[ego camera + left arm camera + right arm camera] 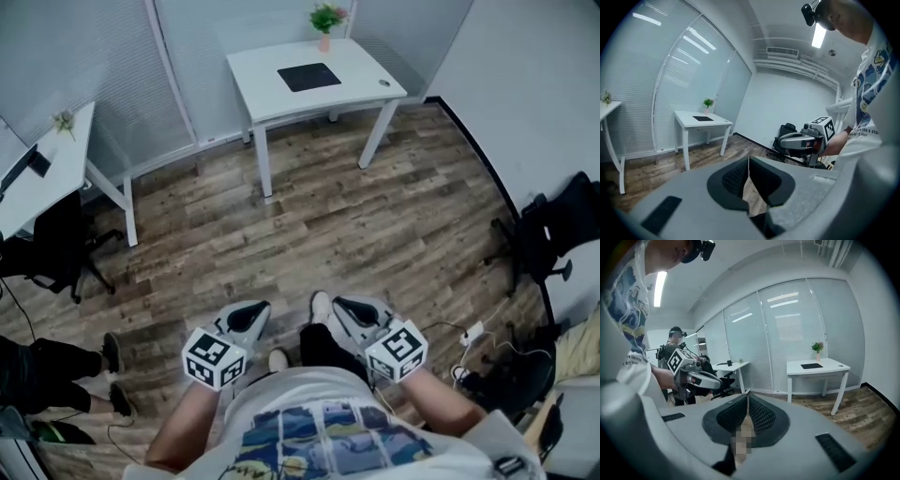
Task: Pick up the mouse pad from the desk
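- Mouse pad (308, 76): dark and flat on the white desk (356, 92), about mid-top. Nothing touches it.
- Potted plant (325, 21) at the desk's back edge, just behind the pad.
- Small round thing (383, 82) on the desk, right of the pad. Too small to identify.
- Left gripper (246, 317): fingers pressed together, nothing between them. Well apart from the desk, across the wood floor (309, 216), held low by the person's body.
- Right gripper (361, 311): fingers closed tip to tip, also empty. Beside the left one, equally far from the desk.
- Both point roughly toward the desk, tipped slightly down.
- Second white desk (47, 169), well left of the first, is cut off by the frame edge. The dark office chair (56, 248) by it is mostly in shadow.
- Another person (56, 375) far left of the desk: the head view shows only legs and shoes.
- Dark chair (553, 230) well right of the desk, partly cut off, details hard to make out.
- Cables (478, 347) on the floor near that chair, with a dark clutter beside them that I can't make out.
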